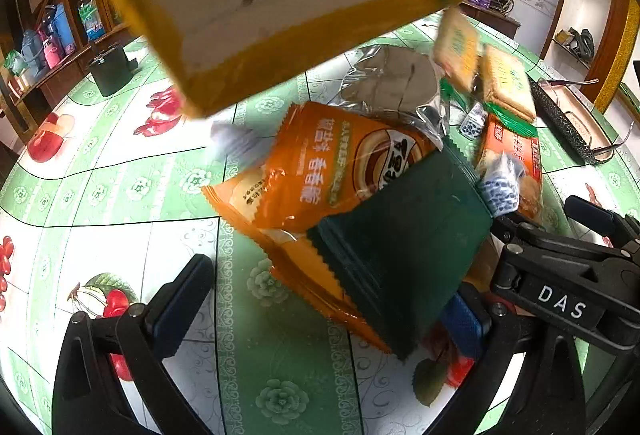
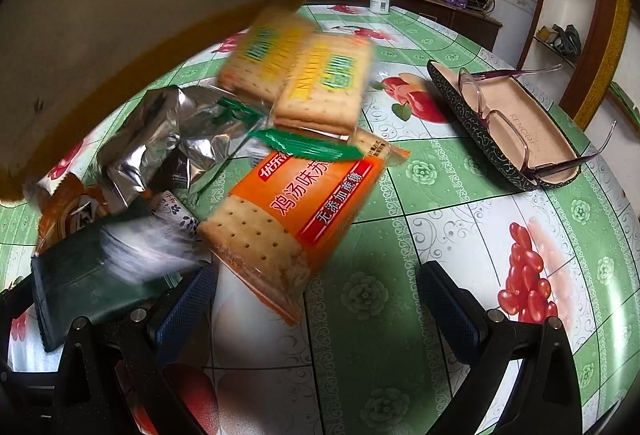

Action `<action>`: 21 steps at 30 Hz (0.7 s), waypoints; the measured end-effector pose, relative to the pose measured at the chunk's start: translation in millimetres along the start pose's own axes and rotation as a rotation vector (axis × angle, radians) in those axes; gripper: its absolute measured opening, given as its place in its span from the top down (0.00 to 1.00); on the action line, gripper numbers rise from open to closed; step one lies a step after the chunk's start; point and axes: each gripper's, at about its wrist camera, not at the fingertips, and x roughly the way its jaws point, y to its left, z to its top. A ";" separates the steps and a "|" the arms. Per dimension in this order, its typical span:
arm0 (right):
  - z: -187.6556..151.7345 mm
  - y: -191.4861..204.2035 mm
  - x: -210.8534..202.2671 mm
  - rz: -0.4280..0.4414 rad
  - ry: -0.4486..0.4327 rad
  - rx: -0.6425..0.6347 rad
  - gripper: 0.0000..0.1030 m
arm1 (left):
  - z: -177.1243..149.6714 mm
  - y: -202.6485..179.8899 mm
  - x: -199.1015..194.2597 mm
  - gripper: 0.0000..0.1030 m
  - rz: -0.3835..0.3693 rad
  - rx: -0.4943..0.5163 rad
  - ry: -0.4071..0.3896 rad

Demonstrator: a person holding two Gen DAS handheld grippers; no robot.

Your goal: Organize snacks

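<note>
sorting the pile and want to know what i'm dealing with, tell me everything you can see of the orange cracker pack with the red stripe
The orange cracker pack is a glossy plastic wrapper, sealed as far as can be seen, with white Chinese lettering, a red diagonal stripe and a clear window showing pale, dotted square crackers. It lies flat and askew on the fruit-print tablecloth, at the near edge of the snack pile. A green-trimmed cracker pack overlaps its far end, and a blurred small white and blue packet lies at its left side. Neither hand-held gripper touches it.
</note>
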 end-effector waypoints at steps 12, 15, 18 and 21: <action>-2.0 -1.0 -1.0 0.000 0.000 0.000 0.01 | -0.5 0.7 -1.0 0.00 0.000 0.000 -0.001; -2.2 -0.6 -1.5 0.000 0.000 0.000 0.01 | -0.4 0.6 -1.0 0.00 0.000 0.000 -0.001; -2.2 -0.2 -1.6 0.000 0.000 0.000 0.01 | -0.4 0.6 -1.0 0.00 0.000 0.001 -0.001; -2.0 -0.3 -1.4 0.000 0.000 0.000 0.01 | -0.4 0.6 -1.1 0.00 0.000 0.000 -0.001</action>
